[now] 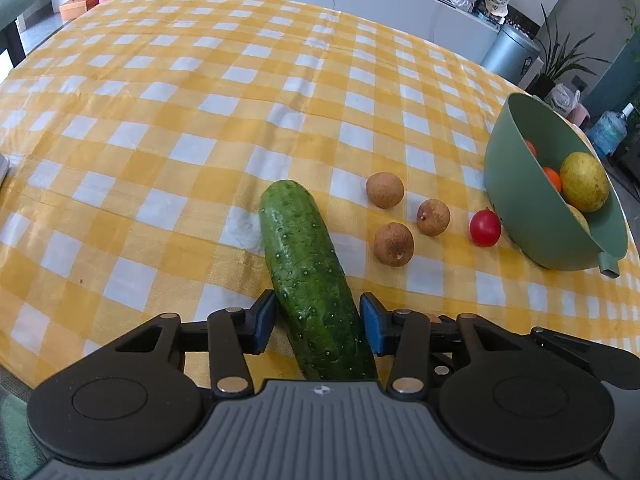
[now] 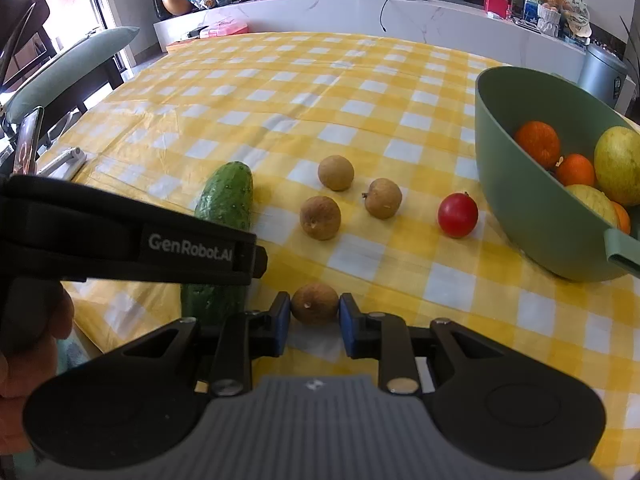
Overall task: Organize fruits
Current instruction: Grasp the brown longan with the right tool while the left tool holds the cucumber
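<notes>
A green cucumber lies on the yellow checked tablecloth between the jaws of my left gripper. Its left pad is against the cucumber; the right pad stands a sliver off. My right gripper is shut on a brown longan resting on the cloth. Three more longans and a red cherry tomato lie loose beyond it. At the right, a tilted green bowl holds oranges and yellow-green fruits.
The left tool's black strap and a hand fill the left of the right wrist view. A phone stands at the table's left edge by a green-cushioned chair. Beyond the table are a white counter and a grey bin.
</notes>
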Available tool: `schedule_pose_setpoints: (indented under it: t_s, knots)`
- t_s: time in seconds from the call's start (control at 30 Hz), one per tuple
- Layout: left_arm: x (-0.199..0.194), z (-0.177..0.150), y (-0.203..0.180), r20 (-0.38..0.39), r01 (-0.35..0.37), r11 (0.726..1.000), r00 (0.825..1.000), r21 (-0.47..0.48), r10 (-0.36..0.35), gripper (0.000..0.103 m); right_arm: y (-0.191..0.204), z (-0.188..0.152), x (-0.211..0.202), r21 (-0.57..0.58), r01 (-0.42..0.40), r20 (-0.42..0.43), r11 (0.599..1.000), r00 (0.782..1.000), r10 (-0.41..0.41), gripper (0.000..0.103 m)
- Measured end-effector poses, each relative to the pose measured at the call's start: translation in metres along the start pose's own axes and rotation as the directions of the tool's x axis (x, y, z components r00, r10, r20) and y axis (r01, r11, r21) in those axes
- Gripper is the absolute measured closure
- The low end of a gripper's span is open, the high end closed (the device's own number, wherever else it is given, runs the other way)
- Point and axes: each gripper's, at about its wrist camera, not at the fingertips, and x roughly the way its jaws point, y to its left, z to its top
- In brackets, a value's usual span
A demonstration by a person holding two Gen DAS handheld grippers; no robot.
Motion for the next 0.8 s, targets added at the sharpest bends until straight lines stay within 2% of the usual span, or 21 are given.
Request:
schedule_pose_setpoints:
  t_s: [0.37,0.8]
  knots:
    - [-0.022,-0.001,-0.002,0.084,0.031,0.999,0.996,0.031,-0.034,0.058,-0.01,0.0,-0.009,0.058,0.009,0.049,0.998,0.999,-0.012,0.081]
    - [-0.049,-0.003,-0.012,0.182,0.075,0.991,0.979,0.108,-0.094,0.059,-0.017,-0.004,-0.039,0.096,0.004,0.198,0.995,0.98,-0.023,0.081]
